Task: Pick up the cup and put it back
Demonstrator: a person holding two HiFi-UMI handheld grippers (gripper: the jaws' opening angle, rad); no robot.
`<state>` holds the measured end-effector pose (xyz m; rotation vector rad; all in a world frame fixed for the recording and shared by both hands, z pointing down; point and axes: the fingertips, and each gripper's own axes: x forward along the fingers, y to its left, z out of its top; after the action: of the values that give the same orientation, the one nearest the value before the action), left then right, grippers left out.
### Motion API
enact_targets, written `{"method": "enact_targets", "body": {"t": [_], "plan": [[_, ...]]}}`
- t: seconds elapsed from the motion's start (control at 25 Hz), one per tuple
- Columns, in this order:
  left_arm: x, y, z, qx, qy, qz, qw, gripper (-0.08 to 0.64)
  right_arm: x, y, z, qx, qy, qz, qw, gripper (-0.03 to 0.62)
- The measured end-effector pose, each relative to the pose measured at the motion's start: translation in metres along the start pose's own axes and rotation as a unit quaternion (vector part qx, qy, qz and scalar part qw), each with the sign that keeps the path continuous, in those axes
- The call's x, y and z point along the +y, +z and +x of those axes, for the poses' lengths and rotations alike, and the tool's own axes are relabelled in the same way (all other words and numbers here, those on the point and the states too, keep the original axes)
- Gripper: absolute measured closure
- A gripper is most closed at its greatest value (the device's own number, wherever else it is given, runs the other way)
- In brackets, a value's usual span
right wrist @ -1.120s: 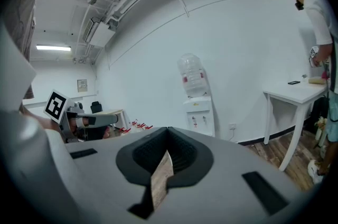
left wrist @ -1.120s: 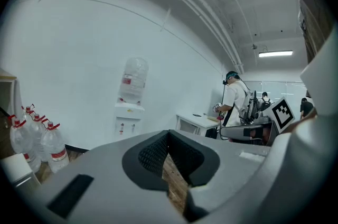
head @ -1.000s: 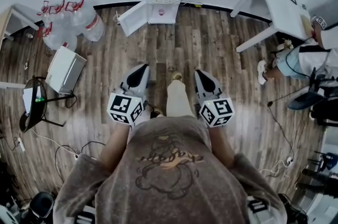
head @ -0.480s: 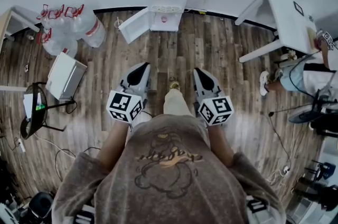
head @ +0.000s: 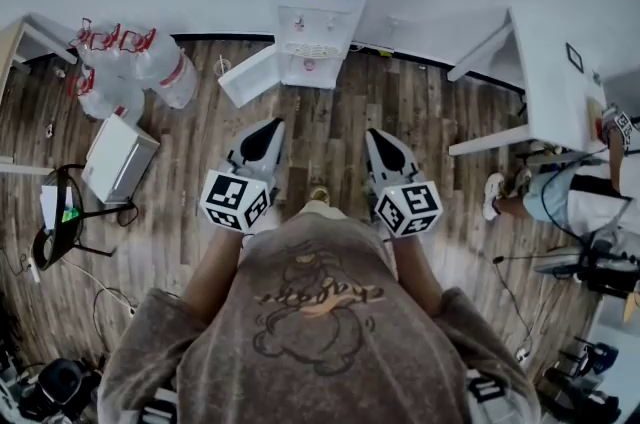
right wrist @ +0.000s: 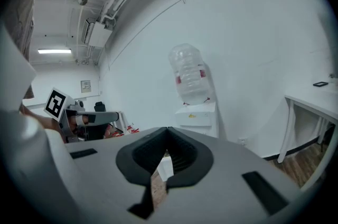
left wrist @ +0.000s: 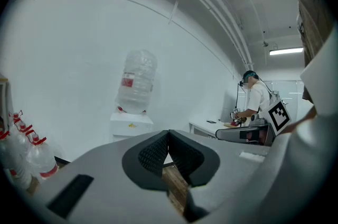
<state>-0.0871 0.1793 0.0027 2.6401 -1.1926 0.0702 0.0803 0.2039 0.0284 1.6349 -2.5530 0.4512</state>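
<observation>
Water dispenser (head: pixel 318 12) has come nearer; left hand-held gripper (head: pixel 272 126) closed.

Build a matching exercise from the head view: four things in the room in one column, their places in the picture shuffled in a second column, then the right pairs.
Things:
1. water dispenser
2. spare water bottles
3. white table
4. white box

Places:
A. right side of the picture
B. top centre
C. left side, just below the cluster
D. upper left, in a cluster

Pairs: 1-B, 2-D, 3-A, 4-C
</observation>
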Motion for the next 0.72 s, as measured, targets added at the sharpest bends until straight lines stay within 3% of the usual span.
{"method": "enact_targets", "body": {"t": [0.28,0.72], "plan": [[0.022,0.011,0.054,-0.006,0.029,-0.003,0.9996,0.557,-0.046,0.021,0.048,0.008,0.029,-0.014,0.999,0.591],[0.044,0.008,0.089,0.007,0.038,-0.003,0.9992,0.557,-0.065,0.021,0.088,0.020,0.046,-0.011,0.999,0.591]]}}
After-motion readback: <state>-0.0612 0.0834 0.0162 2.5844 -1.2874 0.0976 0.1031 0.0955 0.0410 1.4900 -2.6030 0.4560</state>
